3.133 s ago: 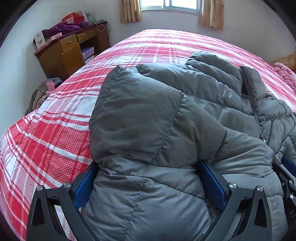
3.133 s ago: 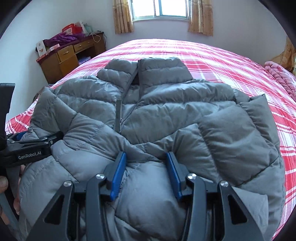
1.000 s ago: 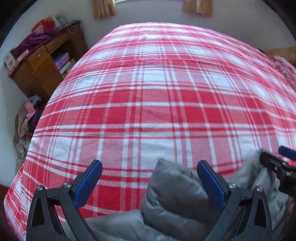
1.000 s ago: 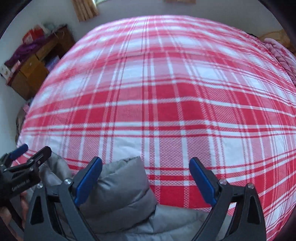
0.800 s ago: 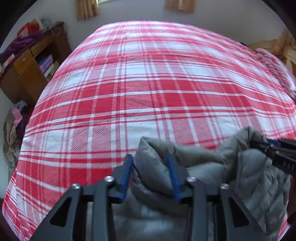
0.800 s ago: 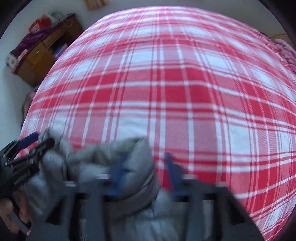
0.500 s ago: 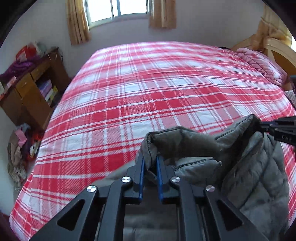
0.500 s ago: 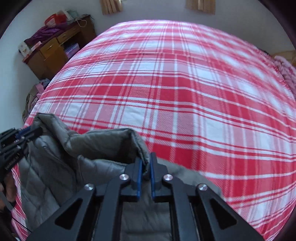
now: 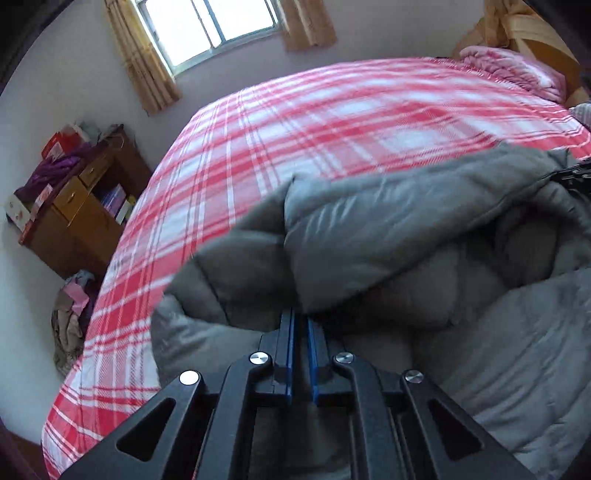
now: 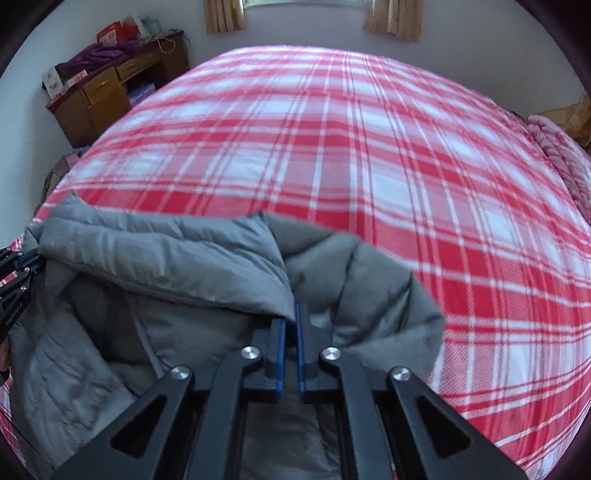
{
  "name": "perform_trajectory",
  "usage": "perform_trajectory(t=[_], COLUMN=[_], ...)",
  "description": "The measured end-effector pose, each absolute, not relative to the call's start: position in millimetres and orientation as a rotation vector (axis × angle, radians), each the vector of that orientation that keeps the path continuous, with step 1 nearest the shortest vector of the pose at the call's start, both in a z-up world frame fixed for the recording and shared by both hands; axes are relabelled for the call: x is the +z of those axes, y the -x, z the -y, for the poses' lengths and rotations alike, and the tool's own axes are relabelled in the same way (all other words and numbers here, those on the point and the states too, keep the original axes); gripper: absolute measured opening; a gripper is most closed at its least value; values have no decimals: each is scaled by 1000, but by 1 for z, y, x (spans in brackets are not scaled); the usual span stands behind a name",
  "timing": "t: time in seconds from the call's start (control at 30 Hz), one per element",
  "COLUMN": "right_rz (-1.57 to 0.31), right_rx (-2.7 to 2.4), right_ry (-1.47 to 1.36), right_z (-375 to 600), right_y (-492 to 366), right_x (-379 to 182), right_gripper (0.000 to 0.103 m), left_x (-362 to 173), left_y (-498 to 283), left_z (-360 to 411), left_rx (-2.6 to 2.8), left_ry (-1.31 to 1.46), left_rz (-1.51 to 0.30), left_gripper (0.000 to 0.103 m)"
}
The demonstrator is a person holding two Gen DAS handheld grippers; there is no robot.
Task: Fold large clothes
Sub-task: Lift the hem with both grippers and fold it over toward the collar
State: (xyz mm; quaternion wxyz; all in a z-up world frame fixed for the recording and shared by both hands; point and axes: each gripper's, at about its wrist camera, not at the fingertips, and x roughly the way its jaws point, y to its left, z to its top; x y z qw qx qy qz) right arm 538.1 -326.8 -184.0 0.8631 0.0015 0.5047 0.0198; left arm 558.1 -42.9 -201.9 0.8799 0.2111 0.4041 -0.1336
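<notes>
A grey puffer jacket (image 9: pixel 388 236) lies bunched at the near end of a bed with a red and white plaid cover (image 9: pixel 332 122). My left gripper (image 9: pixel 300 317) is shut on a fold of the jacket's edge and holds it lifted. My right gripper (image 10: pixel 290 314) is shut on another part of the same edge of the jacket (image 10: pixel 166 266). The raised edge stretches between the two grippers. The right gripper's tip shows at the right edge of the left wrist view (image 9: pixel 576 173). The left gripper shows at the left edge of the right wrist view (image 10: pixel 14 273).
A wooden desk (image 9: pixel 77 218) with clutter on top stands left of the bed against the wall. A pile of clothes (image 9: pixel 70 317) lies on the floor beside it. A pink blanket (image 9: pixel 517 70) lies at the bed's far right. A curtained window (image 9: pixel 207 26) is behind.
Both grippers closed on the jacket's edge and lifted it up. The raised fold now spreads wider between them and covers more of the bed in view.
</notes>
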Motion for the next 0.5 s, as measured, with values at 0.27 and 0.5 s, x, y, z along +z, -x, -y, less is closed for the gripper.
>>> perform_trajectory(t=[0.27,0.5], right_rz=[-1028,-1001], right_rx=[16,30], right_ry=[59,0], right_z=[321,332], right_y=[-528,-522], right_x=[-204,-193], right_gripper=[5,29], left_x=[-200,-168], left_y=[-559,-533], left_z=[31,11], left_rx=[-249,-202], left_ry=[-343,-298], left_rz=[-868,-816], left_gripper=[6,12])
